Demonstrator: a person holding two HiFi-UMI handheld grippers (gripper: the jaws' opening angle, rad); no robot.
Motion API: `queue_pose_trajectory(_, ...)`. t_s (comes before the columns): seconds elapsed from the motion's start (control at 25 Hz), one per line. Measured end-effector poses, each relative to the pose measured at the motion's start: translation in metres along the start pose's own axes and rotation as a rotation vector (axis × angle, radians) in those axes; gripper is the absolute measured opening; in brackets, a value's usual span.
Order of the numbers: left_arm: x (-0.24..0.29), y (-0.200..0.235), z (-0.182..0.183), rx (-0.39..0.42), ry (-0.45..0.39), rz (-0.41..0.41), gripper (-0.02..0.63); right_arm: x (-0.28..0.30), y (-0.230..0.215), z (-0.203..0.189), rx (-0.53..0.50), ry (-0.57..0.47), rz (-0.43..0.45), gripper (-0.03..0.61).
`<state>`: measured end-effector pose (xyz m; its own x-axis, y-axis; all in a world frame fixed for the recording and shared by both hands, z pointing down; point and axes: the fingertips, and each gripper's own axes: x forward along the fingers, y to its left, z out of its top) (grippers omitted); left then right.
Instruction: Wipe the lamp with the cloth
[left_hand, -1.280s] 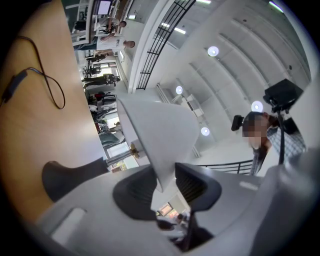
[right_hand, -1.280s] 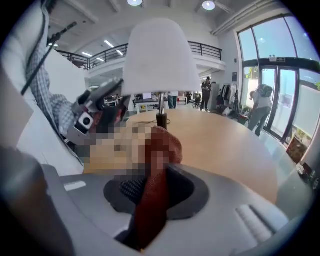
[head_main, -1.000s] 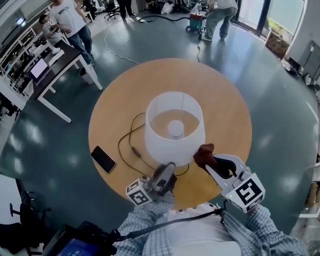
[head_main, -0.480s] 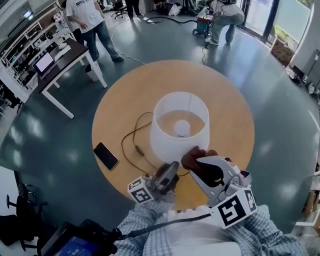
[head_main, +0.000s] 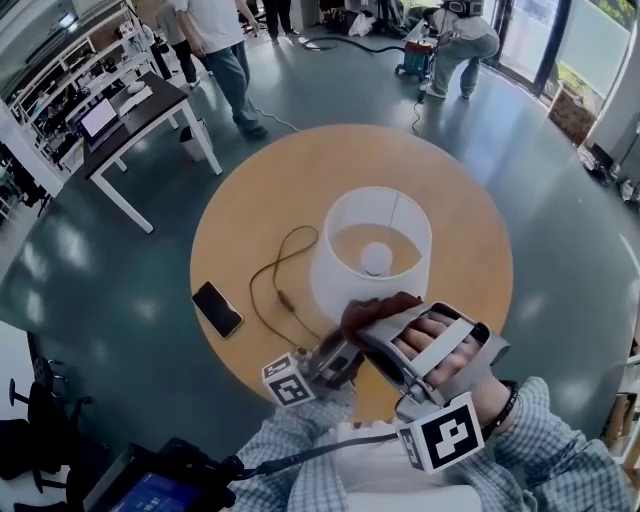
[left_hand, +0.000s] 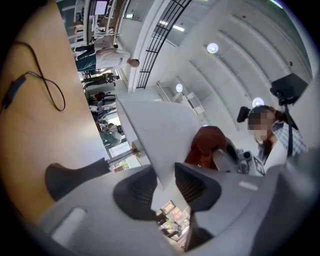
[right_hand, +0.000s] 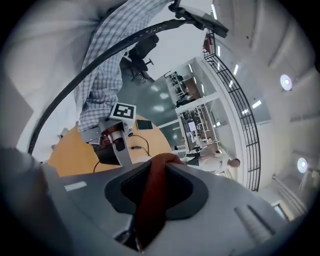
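A lamp with a white drum shade (head_main: 372, 255) stands on the round wooden table (head_main: 270, 190). My left gripper (head_main: 340, 352) is shut on the shade's lower rim at the near side. In the left gripper view the thin white shade edge (left_hand: 160, 135) sits between the two pads. My right gripper (head_main: 365, 325) is shut on a dark red cloth (head_main: 372, 308) and presses it against the near side of the shade, just right of the left gripper. In the right gripper view the cloth (right_hand: 152, 195) runs as a folded strip between the jaws. The bulb (head_main: 376, 259) shows inside the shade.
A black phone (head_main: 218, 309) lies at the table's left edge. The lamp's dark cord (head_main: 280, 275) loops between phone and lamp. A desk with a laptop (head_main: 130, 110) and several people stand on the floor beyond the table.
My right gripper has carried the cloth leftward along the shade's near side and rolled over, so the hand's back now faces up. The left gripper has kept its hold in place.
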<state>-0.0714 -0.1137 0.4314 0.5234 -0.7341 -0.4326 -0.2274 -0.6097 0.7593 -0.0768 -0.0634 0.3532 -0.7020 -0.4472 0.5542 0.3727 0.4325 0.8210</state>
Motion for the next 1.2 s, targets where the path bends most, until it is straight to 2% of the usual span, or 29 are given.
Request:
queue_pose_trajectory(0.2,0.001,0.004,-0.003,0.006,0.004,0.011,0.112,0.008,-0.008,0.005,-0.106,-0.009,0.023,0.077)
queue_pose_trajectory(0.4,-0.002,0.005,0.003,0.009,0.008,0.02,0.112,0.026,-0.026,0.024,-0.277,0.019,0.061,0.077)
queue_pose_trajectory(0.6,0.002,0.009,-0.004,0.016,0.015,0.028,0.113,0.044,-0.034,0.03,-0.397,0.031,0.114,0.077)
queue_pose_trajectory(0.68,0.003,0.009,-0.009,0.017,0.018,0.032,0.114,0.05,-0.031,0.029,-0.419,0.036,0.184,0.077)
queue_pose_trajectory(0.88,0.004,0.01,-0.01,0.017,0.023,0.034,0.114,0.066,-0.033,0.026,-0.452,0.029,0.461,0.077)
queue_pose_trajectory(1.0,0.004,0.009,-0.011,0.016,0.025,0.039,0.114,0.075,-0.046,0.027,-0.412,0.02,0.594,0.077)
queue_pose_trajectory(1.2,0.007,0.016,-0.01,0.015,0.033,0.046,0.115,0.102,-0.067,0.019,-0.355,0.032,0.747,0.077)
